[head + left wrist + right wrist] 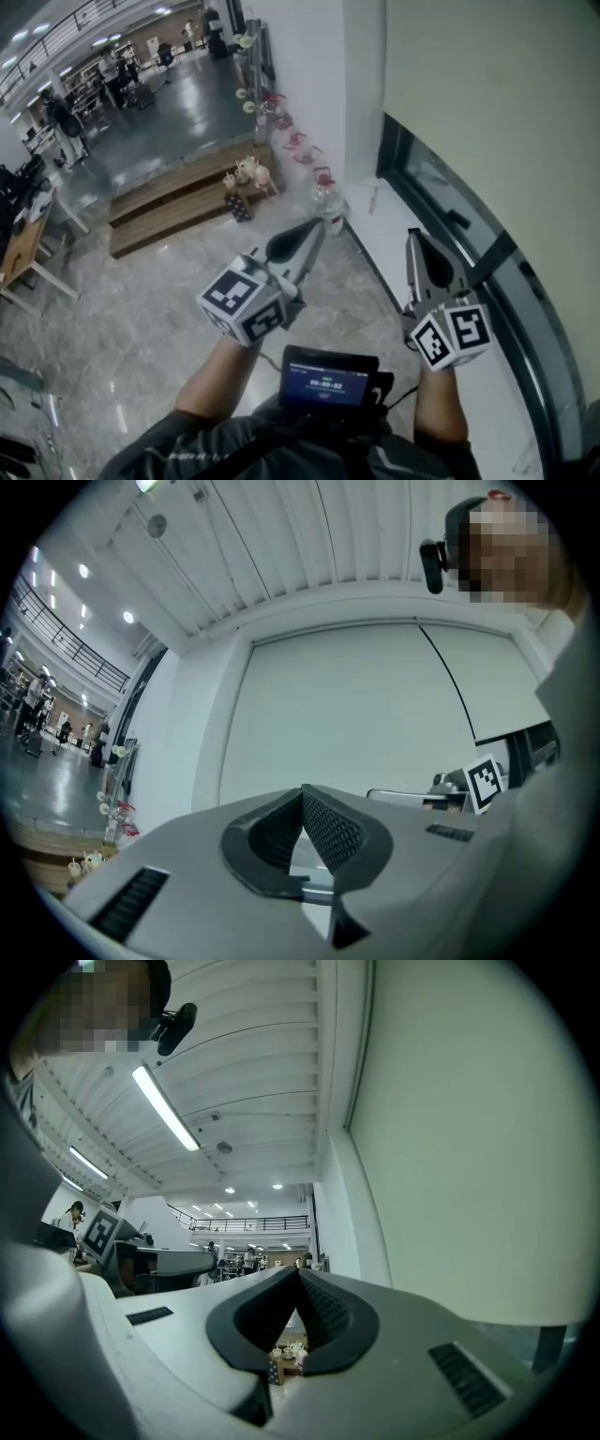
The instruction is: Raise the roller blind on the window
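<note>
The left gripper [315,228] [303,790] has its jaws pressed together with nothing between them, and so has the right gripper [412,236] [298,1272]. Both are held out level side by side, apart from each other, each with its marker cube near the hand, and touching nothing.

The roller blind [487,94] [356,714] [469,1147] hangs to the right of the right gripper as a plain pale sheet. It covers most of the window [448,214], so that only a dark strip of glass shows under its lower edge, above a white sill [382,225].

Just beyond the left gripper's tips a clear plastic bottle [330,208] stands on the floor at the foot of the wall; what it holds I cannot tell. Farther along that wall small pots [296,142] carry pink and red flowers. A few pale cups [247,172] stand on the far wooden step [169,202], with a dark dotted box [236,207] just beside them on the floor; their contents are too small to make out.

The floor [141,328] is glossy grey marble. At the far left it opens into a wide hall with desks and people. A wooden table [23,246] stands at the left edge. Overhead the ceiling is white and slatted, with a strip light [165,1107] and a railed gallery far off. A small screen [328,380] sits at the person's chest
</note>
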The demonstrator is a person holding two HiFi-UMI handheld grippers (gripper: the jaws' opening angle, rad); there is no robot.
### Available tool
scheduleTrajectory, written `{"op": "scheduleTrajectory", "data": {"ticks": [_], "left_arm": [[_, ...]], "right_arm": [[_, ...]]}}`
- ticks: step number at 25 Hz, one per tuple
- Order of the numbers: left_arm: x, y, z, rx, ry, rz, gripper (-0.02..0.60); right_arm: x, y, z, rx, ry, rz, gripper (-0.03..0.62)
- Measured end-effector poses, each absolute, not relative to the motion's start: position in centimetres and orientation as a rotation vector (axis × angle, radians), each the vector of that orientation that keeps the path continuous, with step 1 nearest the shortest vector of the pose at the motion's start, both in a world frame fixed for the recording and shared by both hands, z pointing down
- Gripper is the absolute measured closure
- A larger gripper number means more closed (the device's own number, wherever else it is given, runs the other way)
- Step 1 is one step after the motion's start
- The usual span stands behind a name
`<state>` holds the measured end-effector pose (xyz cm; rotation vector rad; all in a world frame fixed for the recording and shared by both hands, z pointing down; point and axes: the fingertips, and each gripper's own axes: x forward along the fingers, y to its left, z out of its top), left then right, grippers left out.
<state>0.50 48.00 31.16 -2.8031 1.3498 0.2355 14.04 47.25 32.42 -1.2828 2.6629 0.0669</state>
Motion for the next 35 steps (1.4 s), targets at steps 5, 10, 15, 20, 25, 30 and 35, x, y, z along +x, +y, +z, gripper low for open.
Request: {"op": "scheduleTrajectory", "data": {"ticks": [5, 10, 15, 20, 25, 30, 35], "left_arm": [[1.5, 45.7, 30.3, -2.767, 1.38, 0.268, 0.592], [2.1, 42.6, 30.3, -2.759, 1.41, 0.262, 0.592], [2.4, 39.9, 30.3, -2.766, 1.378, 0.236, 0.592], [1.9, 36.8, 30.9, -2.805, 1.313, 0.241, 0.592], [-0.3, 33.5, 31.6, -2.828, 1.29, 0.202, 0.592], [-2.8, 29.8, 31.3, -2.84, 1.264, 0.261, 0.592], [-4.7, 26.5, 31.4, -2.861, 1.23, 0.253, 0.594]], "right_arm": [[15.3, 44.9, 31.9, -1.236, 2.674, 0.065, 0.592], [16.3, 42.0, 31.8, -1.209, 2.69, 0.061, 0.592], [16.2, 39.4, 31.8, -1.21, 2.684, 0.053, 0.592], [15.2, 36.2, 32.2, -1.263, 2.675, 0.07, 0.592], [13.3, 33.0, 32.4, -1.33, 2.659, 0.051, 0.592], [11.0, 29.4, 32.1, -1.356, 2.663, 0.059, 0.592], [8.6, 26.3, 32.3, -1.394, 2.666, 0.069, 0.592]]}}
